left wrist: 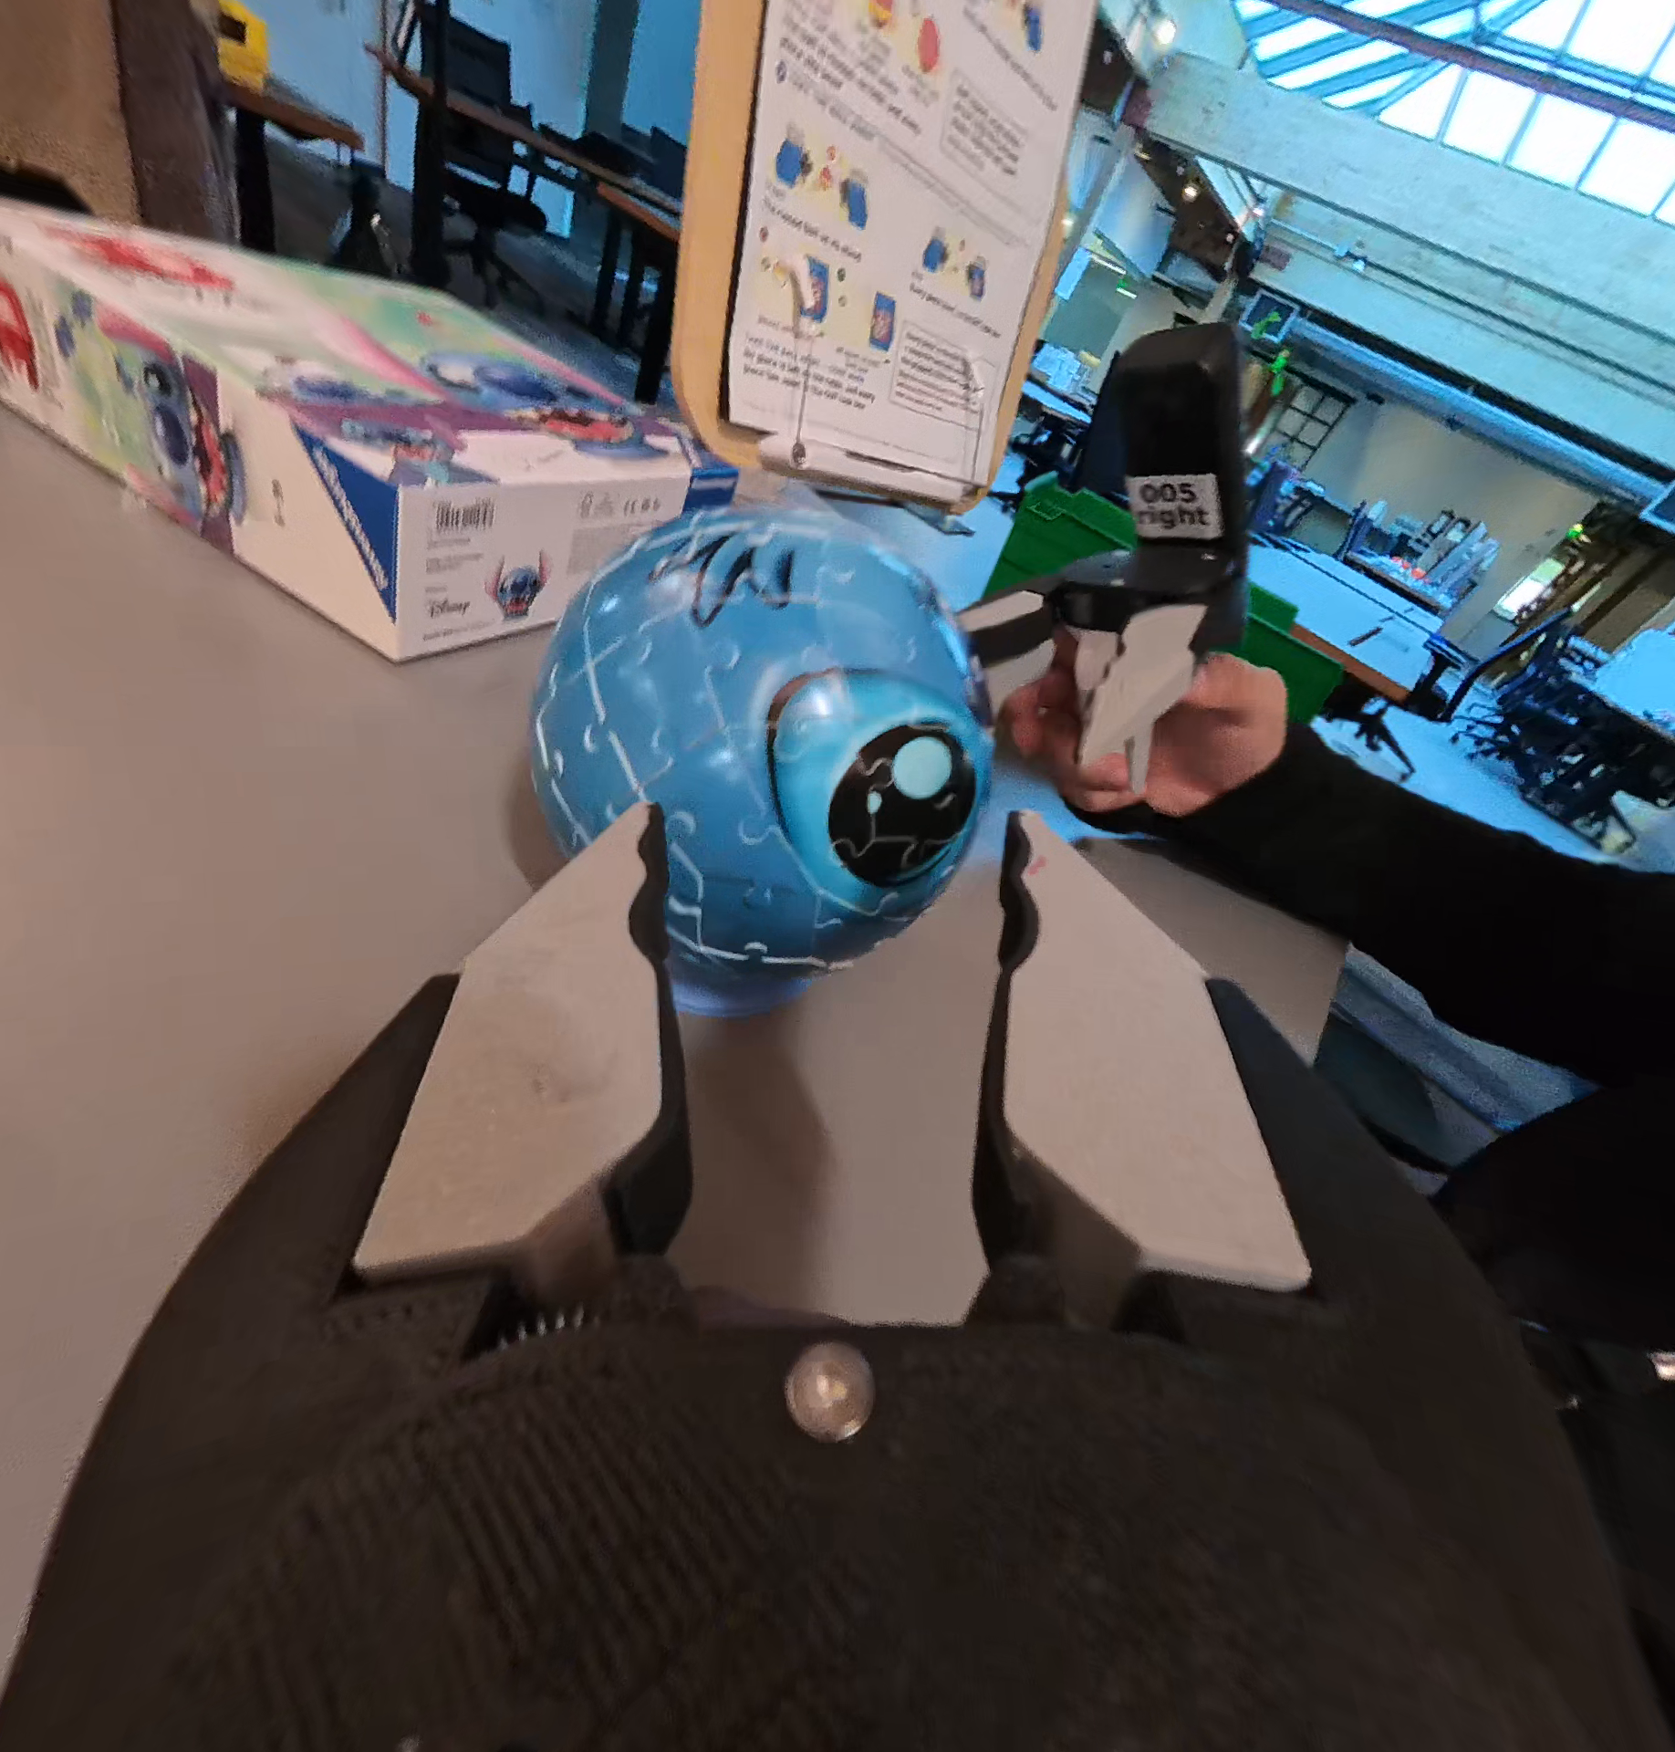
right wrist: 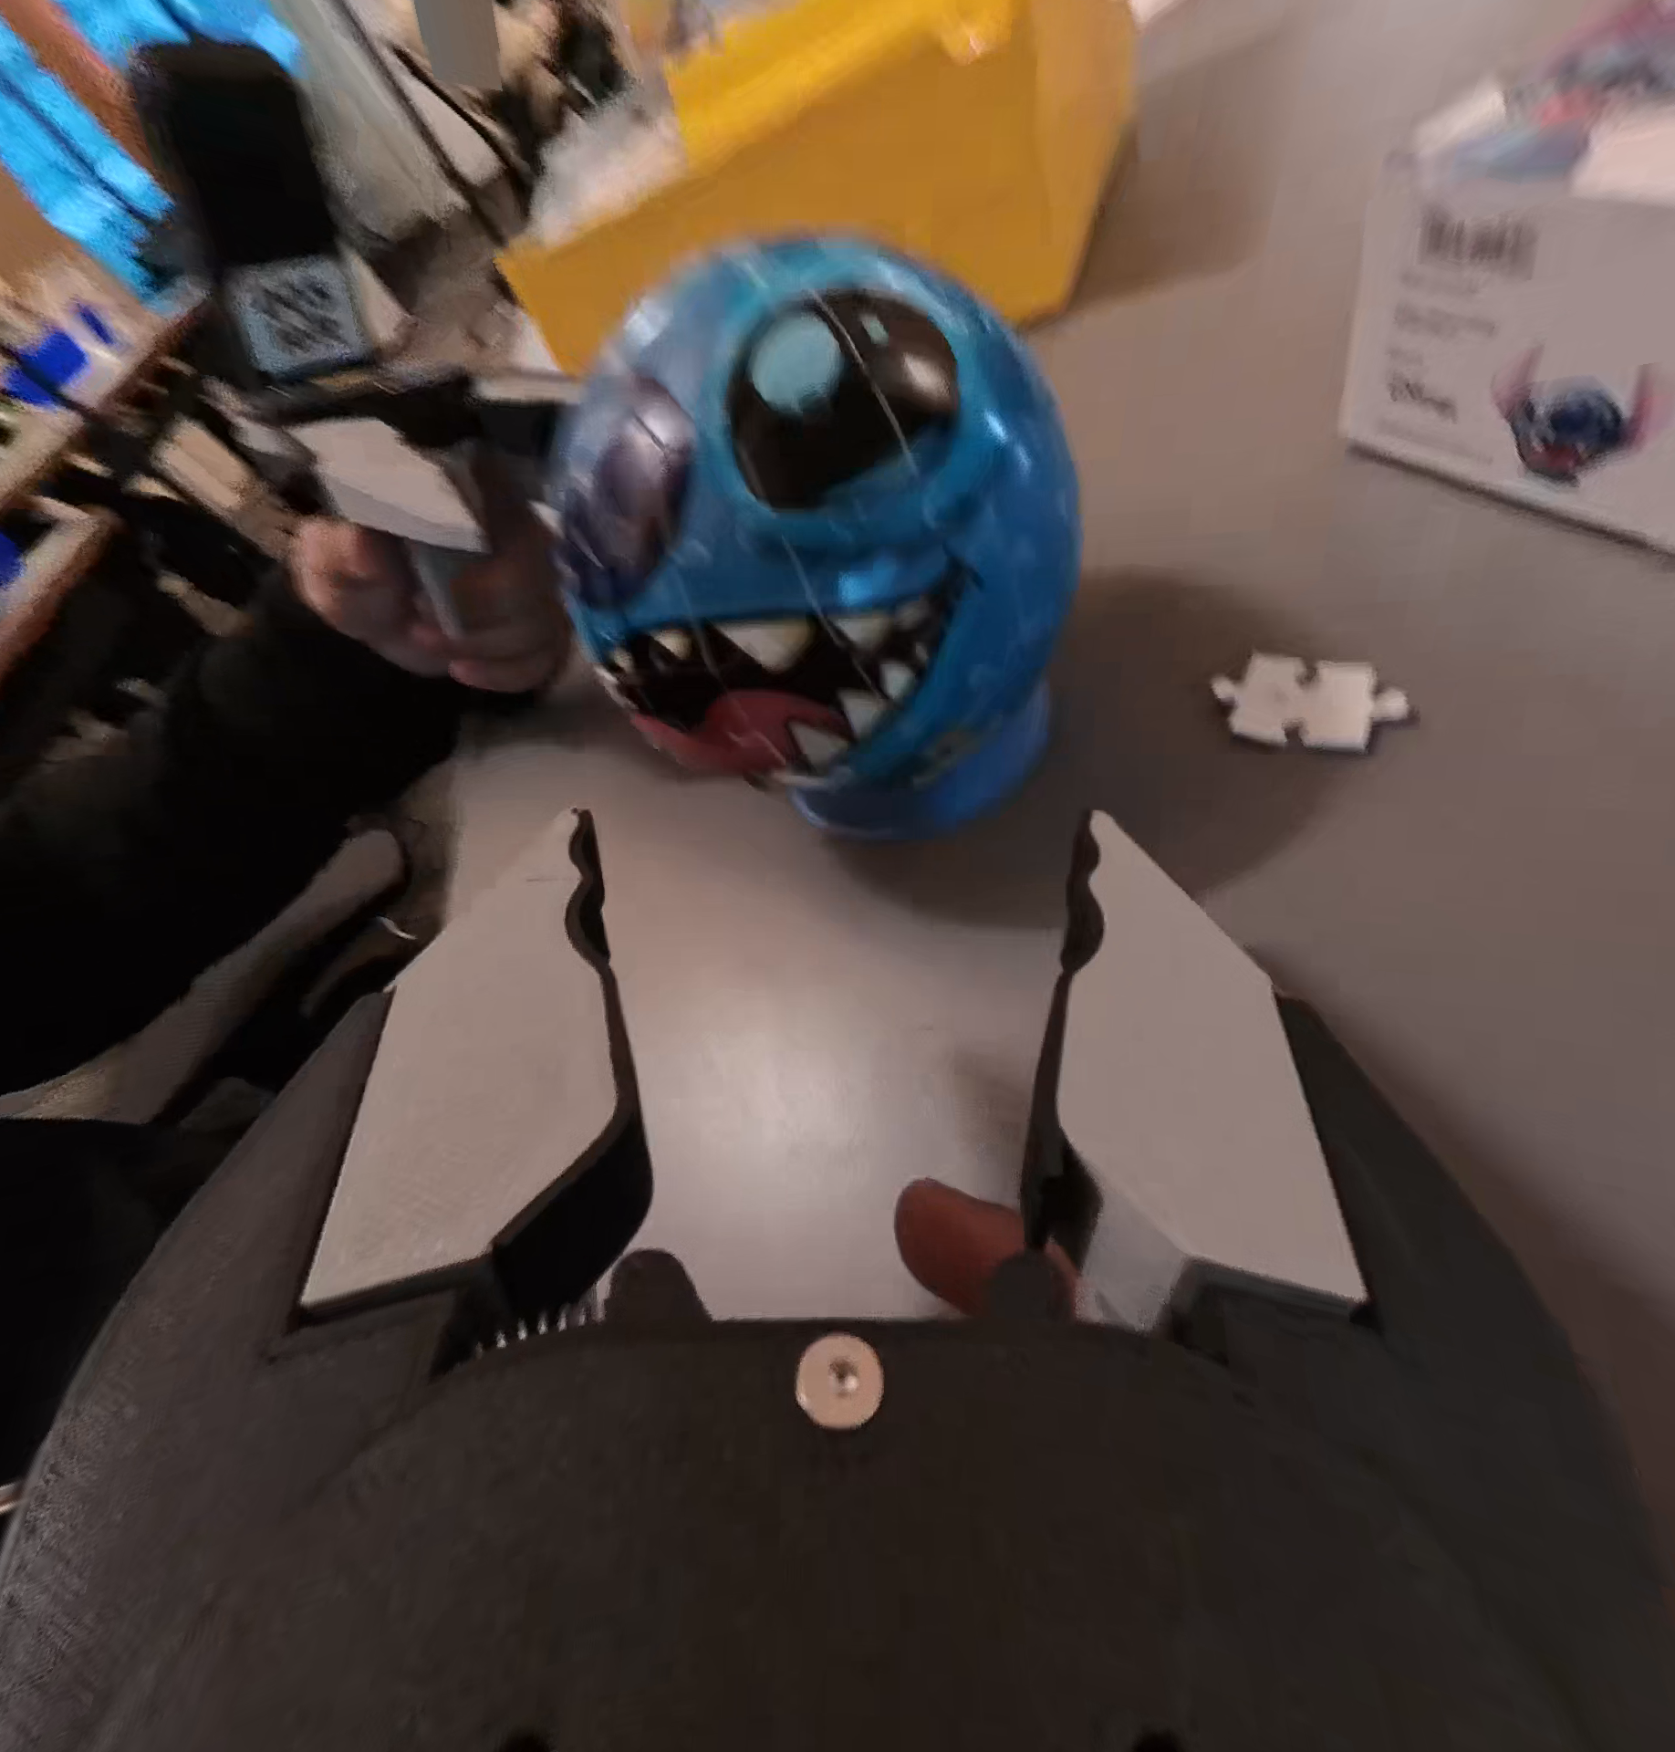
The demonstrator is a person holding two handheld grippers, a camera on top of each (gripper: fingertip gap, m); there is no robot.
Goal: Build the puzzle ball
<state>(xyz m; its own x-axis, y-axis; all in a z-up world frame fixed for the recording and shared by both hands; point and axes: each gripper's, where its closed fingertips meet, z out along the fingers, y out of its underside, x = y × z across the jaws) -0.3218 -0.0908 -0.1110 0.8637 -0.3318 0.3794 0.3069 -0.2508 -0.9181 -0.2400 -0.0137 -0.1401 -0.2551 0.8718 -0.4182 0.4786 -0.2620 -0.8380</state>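
The blue puzzle ball (left wrist: pixel 720 720) with a big black eye stands on a blue base on the grey table (left wrist: pixel 151 853). My left gripper (left wrist: pixel 834 834) is open and empty, its tips just short of the ball's near side. My right gripper (left wrist: pixel 1052 664) is held in a hand to the ball's right. In the right wrist view the ball (right wrist: pixel 815 531) shows its toothy mouth. My right gripper (right wrist: pixel 838 825) is open and empty, a little short of the base. My left gripper (right wrist: pixel 492 455) is blurred at the ball's left side. A loose white puzzle piece (right wrist: pixel 1308 706) lies right of the ball.
The puzzle's box (left wrist: pixel 341 446) lies behind the ball on the left and shows in the right wrist view (right wrist: pixel 1526 379). An instruction sheet on a wooden board (left wrist: pixel 891 237) stands behind the ball. A yellow bin (right wrist: pixel 862 142) and a green bin (left wrist: pixel 1052 540) sit past the table. Between my right fingertips and the loose white puzzle piece (right wrist: pixel 1308 706) there is roughly 8 cm.
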